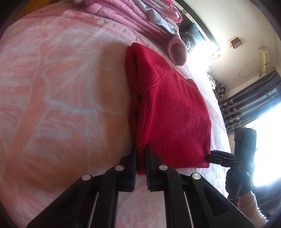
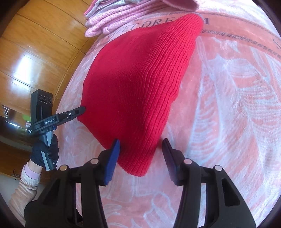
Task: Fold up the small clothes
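A pink, leaf-patterned bedspread (image 1: 61,98) covers the bed, and a pile of folded pink quilts (image 1: 123,15) sits at its far end. Beyond the bedspread's edge there's dark patterned curtain (image 1: 249,105) by a bright window, and wooden wall panelling (image 2: 35,52) on the other side.

Sweater (image 1: 168,108) on blanket (image 1: 61,105), folded bedding (image 1: 123,15) behind (touching it), curtains (image 1: 249,103) right.

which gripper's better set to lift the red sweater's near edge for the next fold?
Left, probably. The left gripper is already shut on the red sweater hem. The right gripper is open, straddling its corner without gripping.
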Demonstrator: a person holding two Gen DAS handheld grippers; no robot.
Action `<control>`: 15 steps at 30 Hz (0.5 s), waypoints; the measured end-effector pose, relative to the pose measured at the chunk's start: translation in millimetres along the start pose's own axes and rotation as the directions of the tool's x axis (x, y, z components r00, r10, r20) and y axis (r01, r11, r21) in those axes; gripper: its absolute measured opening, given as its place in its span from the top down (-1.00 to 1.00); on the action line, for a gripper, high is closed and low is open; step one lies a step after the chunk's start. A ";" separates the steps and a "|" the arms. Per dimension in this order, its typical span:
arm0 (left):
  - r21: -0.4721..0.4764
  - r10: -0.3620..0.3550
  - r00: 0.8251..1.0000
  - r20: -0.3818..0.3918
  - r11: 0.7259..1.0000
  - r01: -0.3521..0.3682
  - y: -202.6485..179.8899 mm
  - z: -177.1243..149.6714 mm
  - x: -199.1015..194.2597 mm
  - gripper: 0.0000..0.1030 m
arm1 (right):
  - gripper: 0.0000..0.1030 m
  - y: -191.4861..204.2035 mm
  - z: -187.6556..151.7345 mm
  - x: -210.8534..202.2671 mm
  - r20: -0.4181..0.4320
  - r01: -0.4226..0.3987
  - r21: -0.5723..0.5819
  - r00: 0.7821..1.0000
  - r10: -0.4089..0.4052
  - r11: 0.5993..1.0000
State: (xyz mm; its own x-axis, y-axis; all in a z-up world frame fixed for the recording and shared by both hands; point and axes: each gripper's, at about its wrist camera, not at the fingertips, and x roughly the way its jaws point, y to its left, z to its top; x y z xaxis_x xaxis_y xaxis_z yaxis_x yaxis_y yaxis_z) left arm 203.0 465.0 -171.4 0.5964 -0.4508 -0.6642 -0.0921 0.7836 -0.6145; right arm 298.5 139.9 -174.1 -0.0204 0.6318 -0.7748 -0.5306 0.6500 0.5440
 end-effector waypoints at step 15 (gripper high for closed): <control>-0.213 -0.214 0.977 -0.007 0.955 0.208 30.1 67.6 22.1 -0.08 | -0.02 -8.8 9.4 -17.5 0.059 -0.045 0.004 0.997 0.045 0.999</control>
State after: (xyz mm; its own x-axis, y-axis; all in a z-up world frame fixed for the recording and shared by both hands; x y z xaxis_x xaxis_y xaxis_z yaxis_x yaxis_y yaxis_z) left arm 267.3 507.5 -175.8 0.5970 -0.6109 -0.5200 -0.1340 0.5631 -0.8155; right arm 311.4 127.1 -162.3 0.0062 0.6841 -0.7294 -0.5255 0.6228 0.5797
